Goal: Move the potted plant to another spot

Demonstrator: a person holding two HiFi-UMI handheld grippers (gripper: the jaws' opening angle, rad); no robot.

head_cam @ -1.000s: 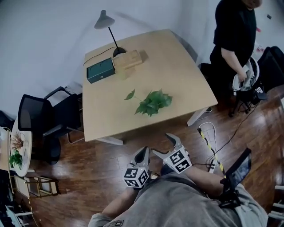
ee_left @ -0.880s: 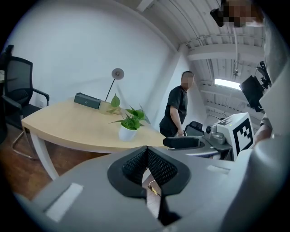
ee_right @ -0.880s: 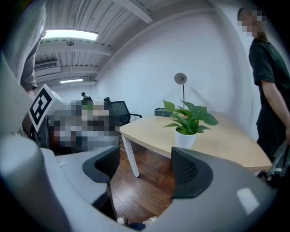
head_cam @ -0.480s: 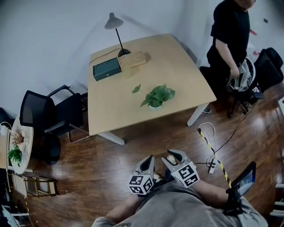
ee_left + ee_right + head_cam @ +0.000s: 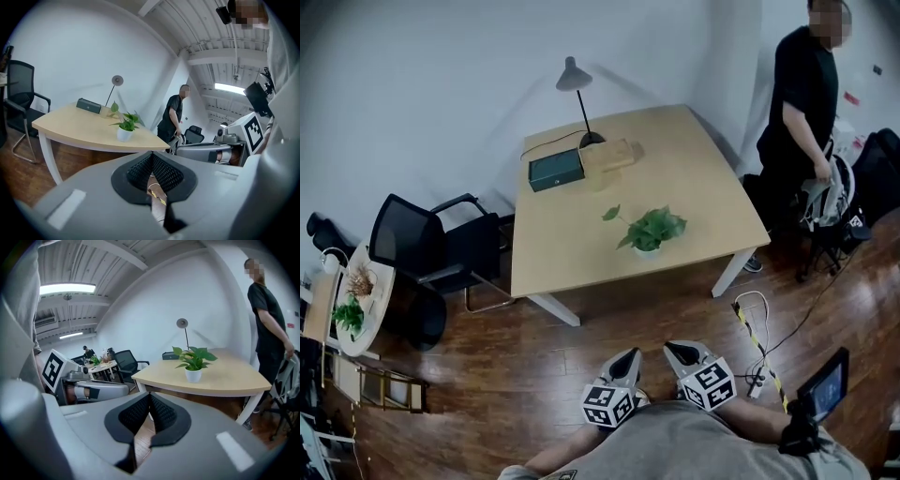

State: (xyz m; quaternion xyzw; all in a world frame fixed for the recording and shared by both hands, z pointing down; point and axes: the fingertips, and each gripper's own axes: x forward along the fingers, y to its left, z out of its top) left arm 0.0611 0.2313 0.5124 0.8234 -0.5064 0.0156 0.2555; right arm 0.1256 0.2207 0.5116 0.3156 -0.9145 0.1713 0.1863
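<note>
Green-leaved, the potted plant (image 5: 652, 230) stands upright near the front edge of the bench (image 5: 703, 159), straight ahead of and well apart from the left gripper (image 5: 630, 356) and the right gripper (image 5: 676, 349), both pressed together empty, the right one just closed.

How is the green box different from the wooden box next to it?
The green box is dark; the wooden box is pale, like the table. The green box lies nearer the black chair, the wooden box nearer the standing person. Both lie flat by the lamp.
</note>
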